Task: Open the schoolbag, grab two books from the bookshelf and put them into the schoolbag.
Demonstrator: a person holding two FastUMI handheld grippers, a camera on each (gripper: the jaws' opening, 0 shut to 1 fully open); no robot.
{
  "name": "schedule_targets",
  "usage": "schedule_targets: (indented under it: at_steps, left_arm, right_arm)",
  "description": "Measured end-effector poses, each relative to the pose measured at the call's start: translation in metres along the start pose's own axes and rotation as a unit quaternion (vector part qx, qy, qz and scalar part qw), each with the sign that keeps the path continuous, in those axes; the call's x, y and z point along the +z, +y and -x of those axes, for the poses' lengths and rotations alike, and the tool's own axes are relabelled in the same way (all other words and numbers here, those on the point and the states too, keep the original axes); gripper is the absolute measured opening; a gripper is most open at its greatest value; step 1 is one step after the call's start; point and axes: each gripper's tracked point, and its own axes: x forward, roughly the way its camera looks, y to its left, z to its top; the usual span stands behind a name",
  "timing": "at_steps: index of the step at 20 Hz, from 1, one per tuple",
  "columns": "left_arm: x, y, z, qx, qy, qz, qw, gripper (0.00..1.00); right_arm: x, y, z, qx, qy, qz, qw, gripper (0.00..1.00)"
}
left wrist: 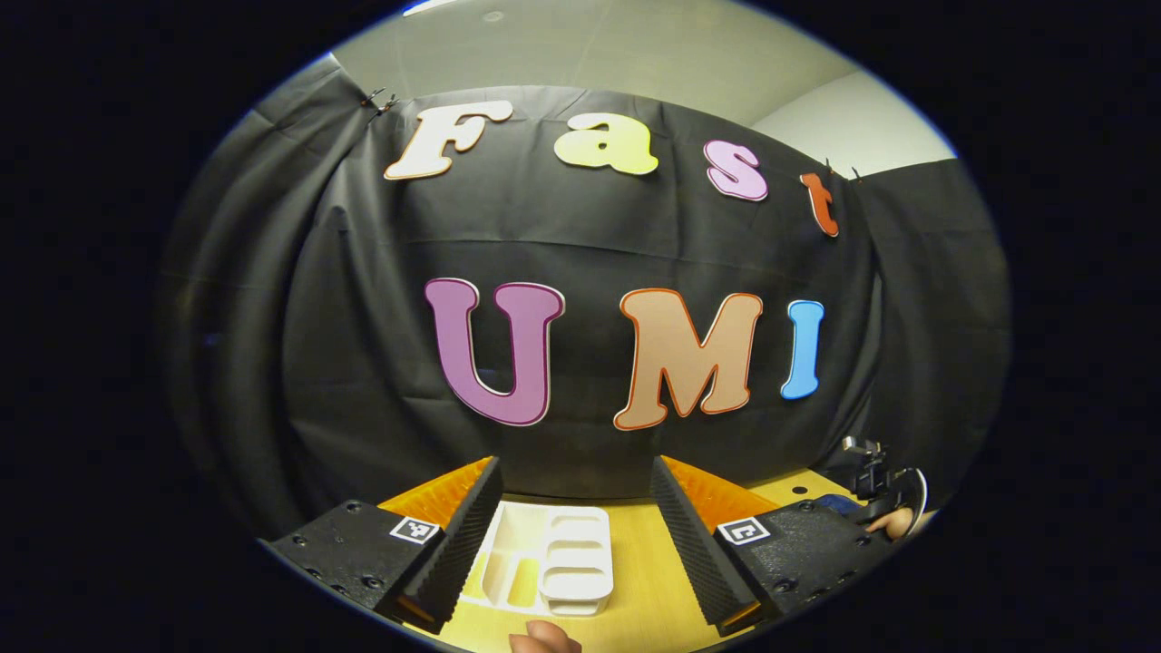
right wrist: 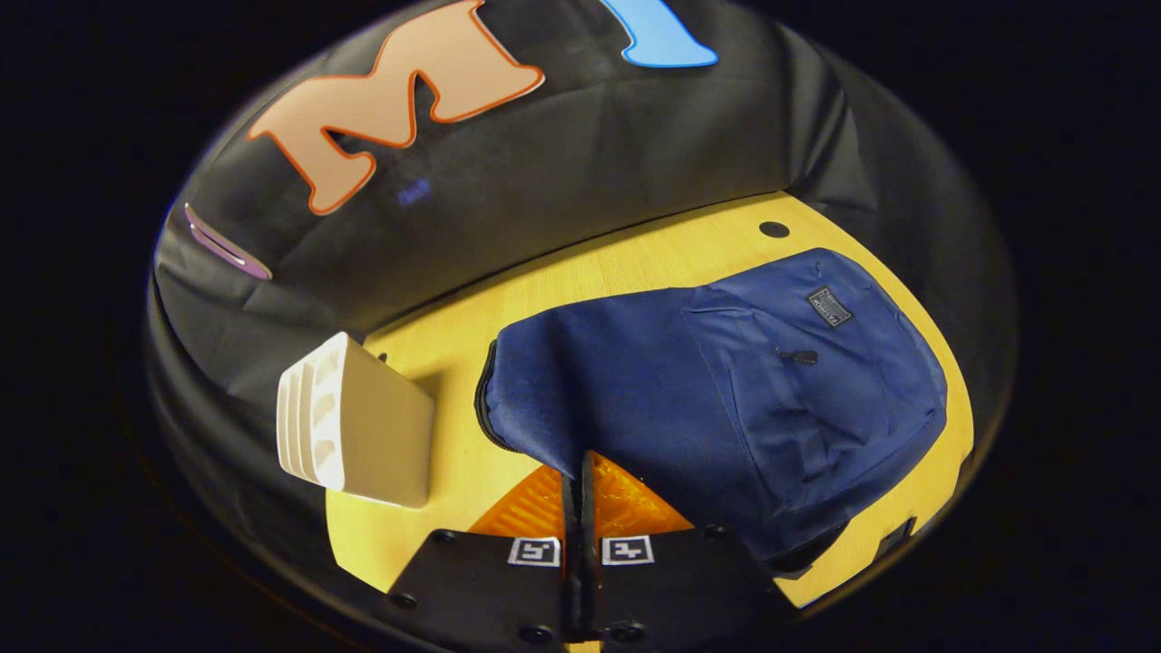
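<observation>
Schoolbag (right wrist: 726,399) flat on the table (right wrist: 635,263), to the right of the bookshelf (right wrist: 358,431) in the right gripper view. Both set before the booth wall. Well apart from each other.

yellow wooden table (right wrist: 635,263), black cloth wall (left wrist: 363,317)

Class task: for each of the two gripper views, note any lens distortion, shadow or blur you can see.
Left gripper view: fisheye bends the booth wall's folds outward, and the white bookshelf lies sharp between the open left gripper. Right gripper view: the table edge curves, the bookshelf casts a soft shadow, and the schoolbag looks slightly soft.
</observation>
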Motion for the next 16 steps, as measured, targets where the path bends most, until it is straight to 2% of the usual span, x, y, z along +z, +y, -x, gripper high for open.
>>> schedule_targets:
  at_steps: [9, 15, 16]
  left_arm:
    - [0.000, 0.016, 0.004, 0.016, -0.003, 0.018, 1.000, 0.93]
    - [-0.001, 0.025, 0.005, 0.025, -0.003, 0.022, 0.999, 0.93]
    - [-0.001, 0.025, 0.005, 0.025, -0.002, 0.024, 0.999, 0.94]
  right_arm:
    - [-0.042, 0.006, -0.032, -0.060, 0.051, 0.103, 0.992, 0.03]
    - [-0.054, 0.006, -0.035, -0.077, 0.062, 0.107, 0.989, 0.04]
    - [-0.056, 0.004, -0.038, -0.080, 0.064, 0.110, 0.989, 0.09]
